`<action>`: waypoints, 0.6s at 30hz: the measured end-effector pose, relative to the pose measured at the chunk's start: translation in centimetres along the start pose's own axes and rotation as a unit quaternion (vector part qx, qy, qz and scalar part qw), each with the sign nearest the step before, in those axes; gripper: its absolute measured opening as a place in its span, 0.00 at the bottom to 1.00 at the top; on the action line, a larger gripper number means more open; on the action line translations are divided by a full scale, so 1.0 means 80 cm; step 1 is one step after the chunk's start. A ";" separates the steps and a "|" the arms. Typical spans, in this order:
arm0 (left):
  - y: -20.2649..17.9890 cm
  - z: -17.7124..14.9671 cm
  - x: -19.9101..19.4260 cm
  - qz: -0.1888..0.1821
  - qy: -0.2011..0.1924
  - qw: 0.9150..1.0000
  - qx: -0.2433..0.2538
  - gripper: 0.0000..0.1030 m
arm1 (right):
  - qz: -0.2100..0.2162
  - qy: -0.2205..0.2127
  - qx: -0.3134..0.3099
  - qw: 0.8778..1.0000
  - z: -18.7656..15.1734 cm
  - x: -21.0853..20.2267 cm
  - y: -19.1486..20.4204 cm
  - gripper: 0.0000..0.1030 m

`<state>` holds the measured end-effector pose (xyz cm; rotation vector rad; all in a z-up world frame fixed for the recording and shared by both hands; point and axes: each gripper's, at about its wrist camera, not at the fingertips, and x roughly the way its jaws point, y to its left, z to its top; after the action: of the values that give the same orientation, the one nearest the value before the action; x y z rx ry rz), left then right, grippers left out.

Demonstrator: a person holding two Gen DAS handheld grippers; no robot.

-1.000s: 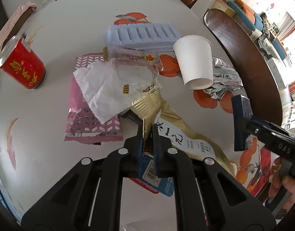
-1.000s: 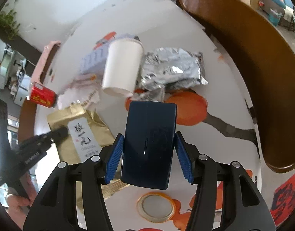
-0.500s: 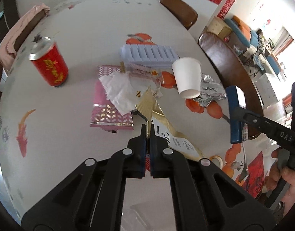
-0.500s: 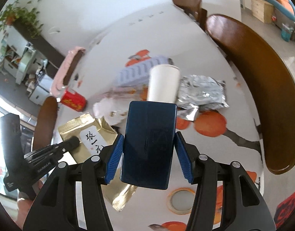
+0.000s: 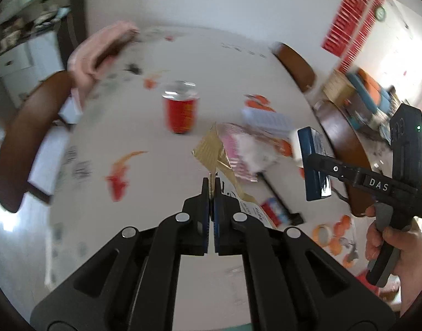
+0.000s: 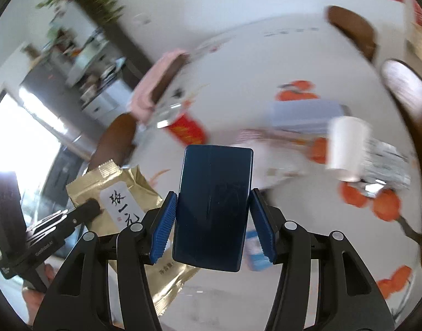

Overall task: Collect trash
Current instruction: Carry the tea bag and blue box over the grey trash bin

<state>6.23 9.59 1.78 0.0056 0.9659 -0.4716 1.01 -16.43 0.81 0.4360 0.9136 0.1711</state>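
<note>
My left gripper (image 5: 211, 186) is shut on a gold foil packet (image 5: 211, 149) and holds it up off the table; the packet (image 6: 120, 195) with its white label shows at the lower left of the right wrist view. My right gripper (image 6: 214, 215) is shut on a dark blue box (image 6: 213, 204), also seen from the left wrist view (image 5: 314, 162). On the round white table (image 5: 128, 115) lie a red can (image 5: 180, 114), a pink wrapper (image 5: 238, 143), white crumpled paper (image 5: 255, 151), a white paper cup (image 6: 346, 149) and a silver foil bag (image 6: 387, 162).
A pale blue tray (image 6: 301, 115) lies behind the trash. A tape roll (image 5: 321, 233) and a small blue and red packet (image 5: 274, 209) lie near the table's front. Wooden chairs (image 5: 23, 138) ring the table; pink cloth (image 5: 100, 49) hangs on one.
Both grippers have risen and pulled back from the table. The gold packet has lifted off the pile in my left gripper. The blue box stays in my right gripper.
</note>
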 end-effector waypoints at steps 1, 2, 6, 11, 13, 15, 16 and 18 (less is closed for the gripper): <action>0.015 -0.003 -0.010 0.009 -0.005 1.000 -0.011 0.00 | 0.009 0.006 -0.013 1.000 0.001 0.009 0.018 0.53; 0.036 -0.009 -0.022 0.020 -0.011 0.999 -0.028 0.00 | 0.020 0.012 -0.026 0.999 0.002 0.018 0.038 0.53; 0.103 -0.035 -0.063 0.062 -0.029 0.994 -0.085 0.00 | 0.055 0.035 -0.071 0.995 0.001 0.050 0.112 0.53; 0.186 -0.085 -0.113 0.121 -0.041 0.980 -0.149 0.00 | 0.105 0.079 -0.135 0.982 -0.016 0.099 0.219 0.53; 0.213 -0.107 -0.129 0.139 -0.042 0.974 -0.173 0.00 | 0.124 0.100 -0.159 0.974 -0.031 0.119 0.264 0.53; 0.250 -0.140 -0.152 0.163 -0.043 0.963 -0.208 0.00 | 0.145 0.127 -0.187 0.963 -0.054 0.144 0.314 0.53; 0.260 -0.151 -0.158 0.169 -0.043 0.960 -0.221 0.00 | 0.155 0.140 -0.201 0.957 -0.066 0.155 0.338 0.53; 0.292 -0.189 -0.181 0.190 -0.043 0.946 -0.257 0.00 | 0.174 0.165 -0.224 0.945 -0.092 0.175 0.382 0.53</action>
<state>-3.53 39.30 -0.18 -0.2929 0.9513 0.1442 4.85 17.72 0.00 0.1391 1.0836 0.7802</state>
